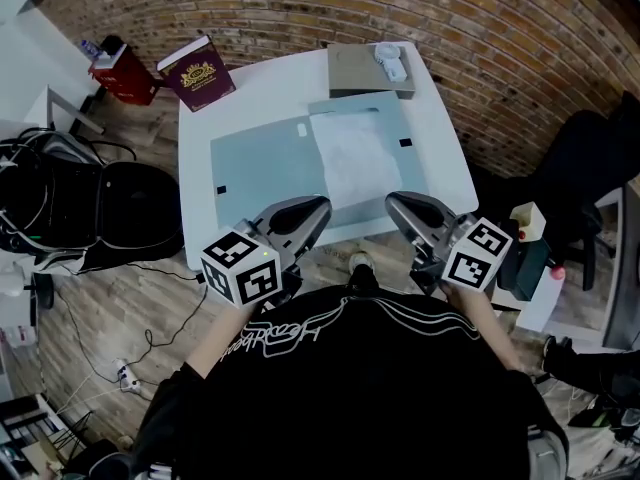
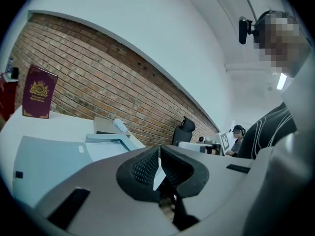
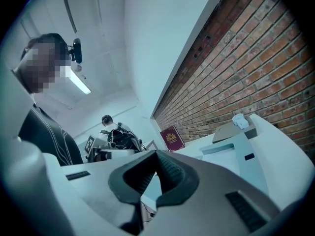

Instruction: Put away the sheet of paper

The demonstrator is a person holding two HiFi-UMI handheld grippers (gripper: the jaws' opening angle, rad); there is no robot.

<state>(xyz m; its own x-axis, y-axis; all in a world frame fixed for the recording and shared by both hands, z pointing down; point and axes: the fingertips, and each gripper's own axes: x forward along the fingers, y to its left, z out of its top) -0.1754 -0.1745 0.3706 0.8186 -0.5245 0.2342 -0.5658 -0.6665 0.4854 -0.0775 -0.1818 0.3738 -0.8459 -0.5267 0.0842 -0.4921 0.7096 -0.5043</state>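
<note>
Grippers at the near edge, paper on the open folder

Both the left gripper [image 1: 320, 207] and the right gripper [image 1: 393, 201] are clenched with nothing between their jaws, poised at the tabletop's [image 1: 445, 163] near edge. The sheet of paper [image 1: 358, 158] lies flat on the right half of an open grey folder [image 1: 262, 164], mid-tabletop. A maroon book [image 1: 197, 71] stands at the far left corner.

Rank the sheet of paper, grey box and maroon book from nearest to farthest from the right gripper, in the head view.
1. Sheet of paper: just ahead of the right gripper.
2. Grey box: far edge, behind the paper.
3. Maroon book: far left corner.
</note>
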